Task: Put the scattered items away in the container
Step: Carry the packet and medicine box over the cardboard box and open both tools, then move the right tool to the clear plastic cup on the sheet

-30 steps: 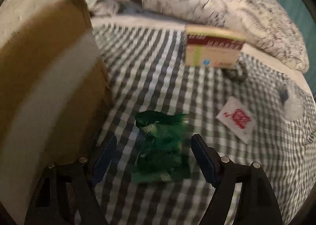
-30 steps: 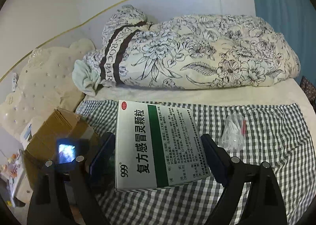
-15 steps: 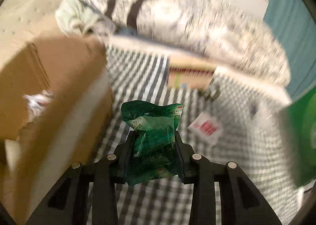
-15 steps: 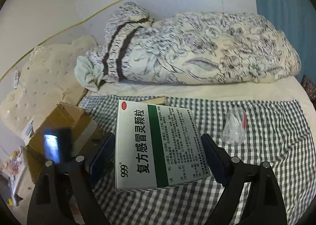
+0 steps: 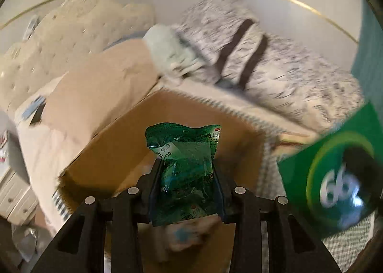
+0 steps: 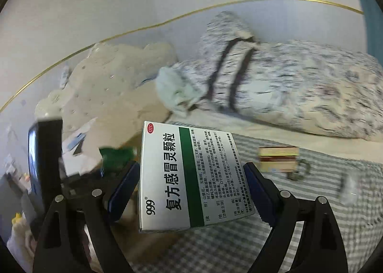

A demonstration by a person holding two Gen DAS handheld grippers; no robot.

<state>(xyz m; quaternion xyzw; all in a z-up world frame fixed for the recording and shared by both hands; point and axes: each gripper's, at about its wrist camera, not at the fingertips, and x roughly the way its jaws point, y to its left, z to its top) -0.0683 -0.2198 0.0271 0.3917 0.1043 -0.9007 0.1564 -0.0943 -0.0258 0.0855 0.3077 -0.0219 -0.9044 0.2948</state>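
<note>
Now, working from the left: left gripper (image 5: pixel 186 177) clamped on the green sachet pack (image 5: pixel 185 165), held upright above the open cardboard box (image 5: pixel 115 153), with pale contents dimly visible under the fingers. Best handled by lowering a little further into the opening before spreading the jaws, since a crinkly, light pack probably flutters and could catch a flap or slide off the rim toward the bedside clutter. Worth aiming for the middle of the box, well away from the raised flap at the far left.

Further right: right gripper (image 6: pixel 191 191) clamped on the white-and-green medicine carton (image 6: pixel 191 177), gripped across its flat sides and tilted, hovering just beside the box edge over the checked bedspread (image 6: pixel 323 213). Sensible to hold this one back until the left side has cleared, as both tools look close together here and could knock each other. Rigid and light by the look of it, so likely an easy drop once inside.

Rightmost: a small cream-and-red box (image 6: pixel 278 159) standing on the bedspread beside a dark metal piece, and a blurred clear packet (image 6: pixel 348 189) nearer the edge, both yet to be gathered.
</note>
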